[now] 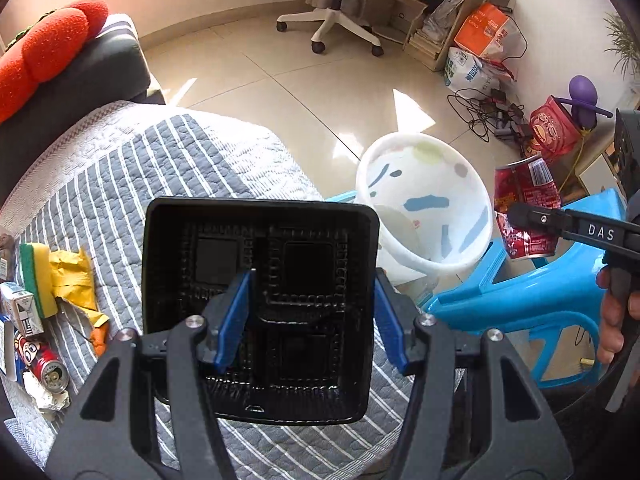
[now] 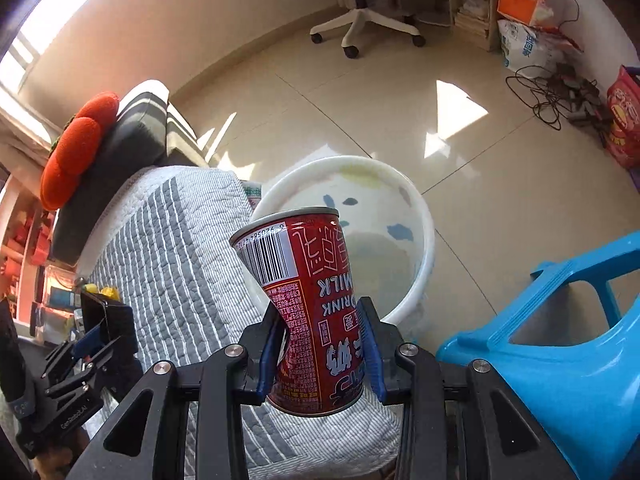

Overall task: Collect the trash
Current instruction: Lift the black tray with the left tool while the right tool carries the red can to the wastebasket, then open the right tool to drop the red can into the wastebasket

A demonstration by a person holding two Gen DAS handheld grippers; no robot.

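Two loads held at once: left tongs [image 1: 314, 320] clamped on right wall of black tray [image 1: 260, 304], one pad inside, one outside, tray above striped bed cover [image 1: 132, 168]. Right tongs [image 2: 322, 350] clenched on dented red can [image 2: 308, 312], near rim of white bin [image 2: 426, 240]. Likely both bound for bin. More trash [image 1: 40, 320] left on bed.

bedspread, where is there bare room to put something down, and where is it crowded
The striped bedspread is bare across its middle and far end, from the dark cushion to the edge by the white bin. It is crowded at the left edge: sponge, yellow wrapper, small carton, can, crumpled paper.
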